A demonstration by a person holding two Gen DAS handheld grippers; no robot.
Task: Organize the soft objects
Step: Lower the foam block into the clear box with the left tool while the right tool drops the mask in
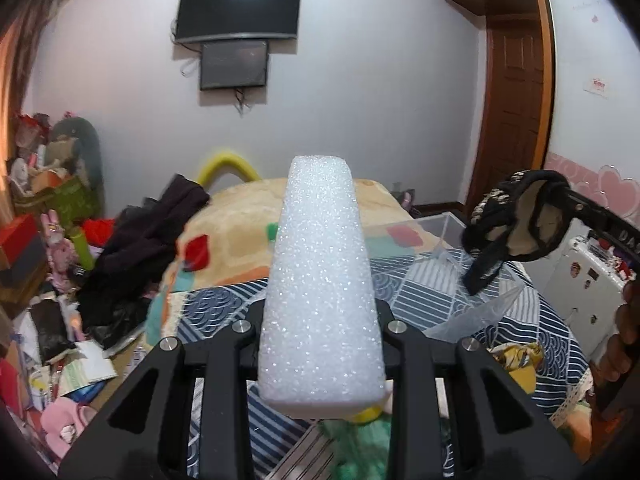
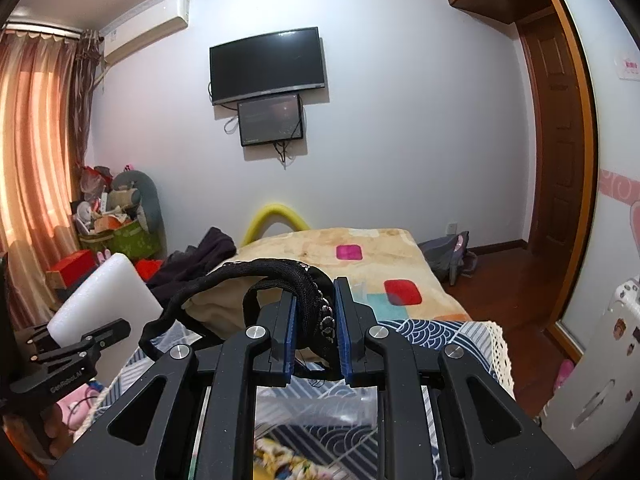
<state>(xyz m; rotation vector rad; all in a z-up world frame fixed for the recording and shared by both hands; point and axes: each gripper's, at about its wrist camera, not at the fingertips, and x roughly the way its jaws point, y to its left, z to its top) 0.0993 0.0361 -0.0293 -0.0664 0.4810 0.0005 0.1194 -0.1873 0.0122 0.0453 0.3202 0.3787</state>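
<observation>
My left gripper (image 1: 322, 320) is shut on a long white foam block (image 1: 320, 276) that sticks out forward over the bed; it also shows at the left of the right wrist view (image 2: 106, 296). My right gripper (image 2: 315, 312) is shut on a black lace garment with beaded trim (image 2: 280, 280), held in the air above the bed. In the left wrist view the garment (image 1: 508, 220) hangs from the right gripper's fingers (image 1: 592, 210) at the right, above a clear plastic box (image 1: 436, 236).
The bed has a blue patterned cover (image 1: 452, 292) and a beige blanket (image 2: 340, 248). Dark clothes (image 1: 152, 240) lie at its left edge. Clutter and boxes (image 1: 48, 200) fill the left floor. A white suitcase (image 2: 600, 360) stands right. A yellow foam tube (image 2: 278, 216) arches behind the bed.
</observation>
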